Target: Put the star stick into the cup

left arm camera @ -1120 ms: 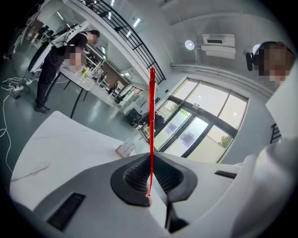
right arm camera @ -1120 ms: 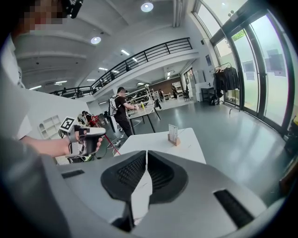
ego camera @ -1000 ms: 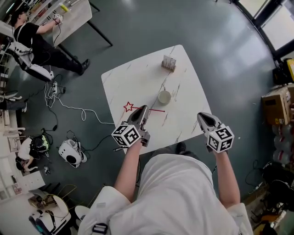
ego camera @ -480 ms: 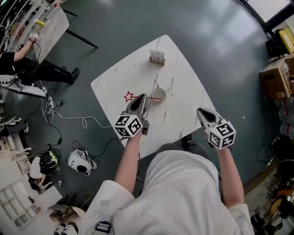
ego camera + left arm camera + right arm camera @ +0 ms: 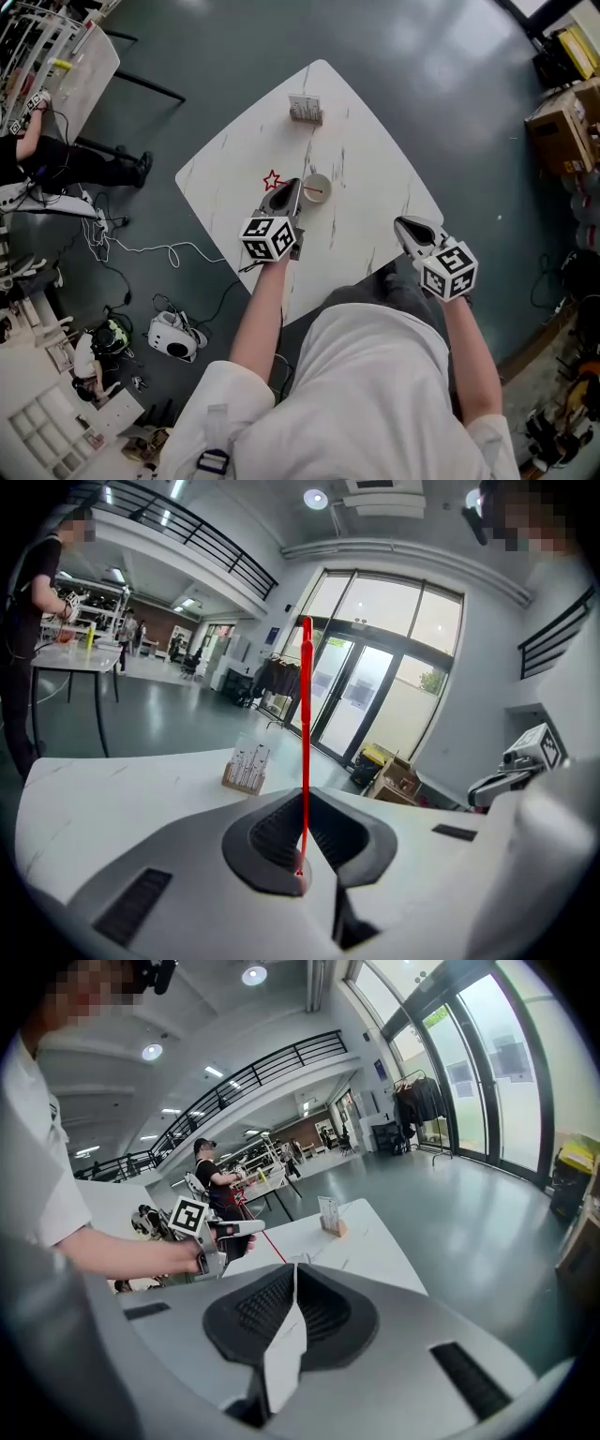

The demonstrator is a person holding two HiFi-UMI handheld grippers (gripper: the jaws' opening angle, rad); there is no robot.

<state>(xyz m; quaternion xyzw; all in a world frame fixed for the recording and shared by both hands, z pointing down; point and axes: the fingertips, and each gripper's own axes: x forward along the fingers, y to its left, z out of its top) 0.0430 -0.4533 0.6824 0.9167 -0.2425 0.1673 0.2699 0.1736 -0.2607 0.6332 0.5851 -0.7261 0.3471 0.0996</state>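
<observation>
A thin red star stick (image 5: 273, 180) is clamped in my left gripper (image 5: 287, 194), which is shut on its shaft. The star sticks out to the left, and the plain end reaches over the mouth of the white cup (image 5: 317, 188) just right of the jaws. In the left gripper view the stick (image 5: 305, 733) rises straight up from the closed pads of that gripper (image 5: 305, 803); the cup is hidden there. My right gripper (image 5: 412, 231) hovers shut and empty at the table's near right edge. Its own view shows its jaws (image 5: 293, 1271) pressed together, and the left gripper (image 5: 220, 1237) with the red stick (image 5: 270, 1246).
The white marble table (image 5: 366, 159) carries a small card holder (image 5: 305, 109) at its far side, also seen as a holder (image 5: 246, 768) beyond the left jaws. Cables and a white device (image 5: 173, 337) lie on the floor at left; cardboard boxes (image 5: 562, 122) stand at right.
My left gripper has carried the stick from in front of the cup towards it, so the plain end now lies over the cup's mouth. The right gripper has barely shifted.
</observation>
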